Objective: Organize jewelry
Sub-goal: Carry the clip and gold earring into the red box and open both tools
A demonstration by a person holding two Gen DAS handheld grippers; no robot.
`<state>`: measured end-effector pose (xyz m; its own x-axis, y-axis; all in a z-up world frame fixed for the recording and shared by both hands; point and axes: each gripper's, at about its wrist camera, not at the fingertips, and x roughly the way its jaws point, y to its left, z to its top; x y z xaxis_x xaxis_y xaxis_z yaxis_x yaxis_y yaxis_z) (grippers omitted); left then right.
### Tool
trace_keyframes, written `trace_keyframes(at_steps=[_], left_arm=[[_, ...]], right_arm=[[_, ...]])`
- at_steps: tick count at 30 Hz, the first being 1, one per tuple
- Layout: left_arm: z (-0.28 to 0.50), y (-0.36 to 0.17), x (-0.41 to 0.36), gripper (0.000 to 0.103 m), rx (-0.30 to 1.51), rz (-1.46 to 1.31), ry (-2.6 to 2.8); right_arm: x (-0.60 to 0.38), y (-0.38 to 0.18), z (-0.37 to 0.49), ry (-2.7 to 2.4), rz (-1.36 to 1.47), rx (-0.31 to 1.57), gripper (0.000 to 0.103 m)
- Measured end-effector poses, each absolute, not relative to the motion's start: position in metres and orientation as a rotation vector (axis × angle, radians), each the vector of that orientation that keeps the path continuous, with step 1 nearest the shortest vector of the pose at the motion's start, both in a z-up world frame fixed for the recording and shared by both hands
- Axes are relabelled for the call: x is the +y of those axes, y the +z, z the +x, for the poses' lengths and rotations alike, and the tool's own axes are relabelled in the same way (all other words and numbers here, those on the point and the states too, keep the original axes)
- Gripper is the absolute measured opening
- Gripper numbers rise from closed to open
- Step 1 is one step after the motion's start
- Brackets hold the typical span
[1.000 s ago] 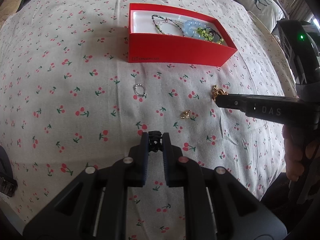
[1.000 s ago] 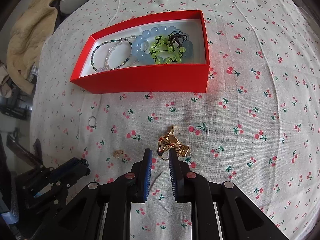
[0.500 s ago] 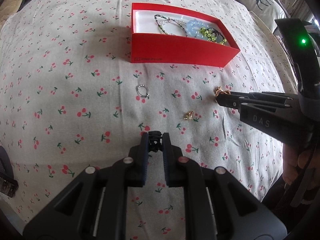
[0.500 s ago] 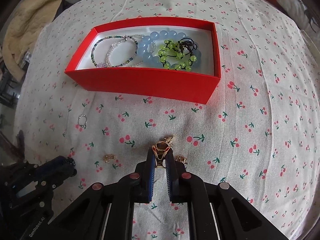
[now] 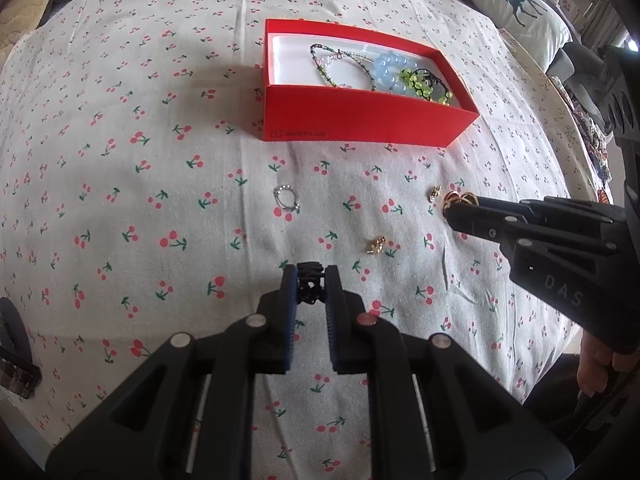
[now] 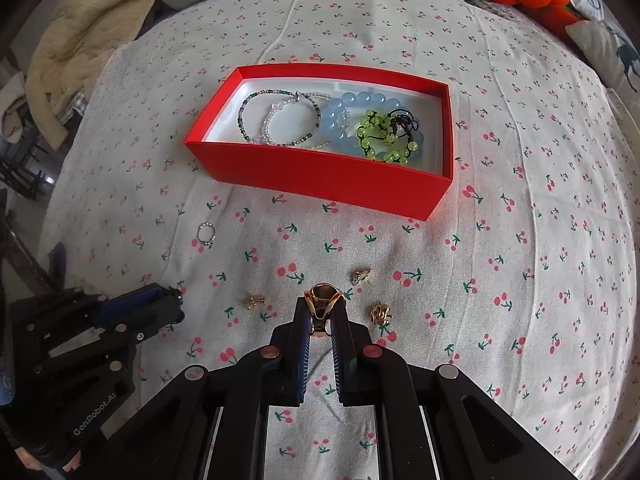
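Gold ring (image 6: 322, 300) sits clamped in the right tool (image 6: 321, 312); left tool (image 5: 311, 284) pinches a black clip (image 5: 310, 280).

bracelets (image 6: 320, 124) in box (image 6: 320, 176), rings (image 6: 206, 234) before it

Our left gripper (image 5: 311, 280) pinches a small black clip (image 5: 310, 286) above the cherry-print cloth (image 5: 120, 160). Ahead sits the red box (image 5: 360, 120), holding beaded bracelets (image 5: 384, 72). A silver ring (image 5: 287, 198) and a small gold piece (image 5: 376, 245) lie loose on the cloth. At right, our right gripper (image 5: 454, 210) grips a gold ring (image 5: 460, 199), with another tiny gold piece (image 5: 434, 193) just beside it.
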<state>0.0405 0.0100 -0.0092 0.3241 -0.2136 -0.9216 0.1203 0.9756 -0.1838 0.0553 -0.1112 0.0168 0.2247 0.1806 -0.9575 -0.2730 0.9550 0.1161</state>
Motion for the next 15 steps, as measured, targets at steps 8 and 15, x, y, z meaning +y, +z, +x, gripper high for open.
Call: trace_keyframes(at_steps=[8,15], left_arm=[[0.057,0.013,0.007,0.015,1.173,-0.121,-0.228],[0.077,0.031,0.003,0.015,1.131,-0.176,-0.239]], right_arm=[[-0.13,0.037,0.065,0.355,0.06,1.302,0.01],[-0.144,0.046,0.077,0.34,0.122,1.283,0.01]])
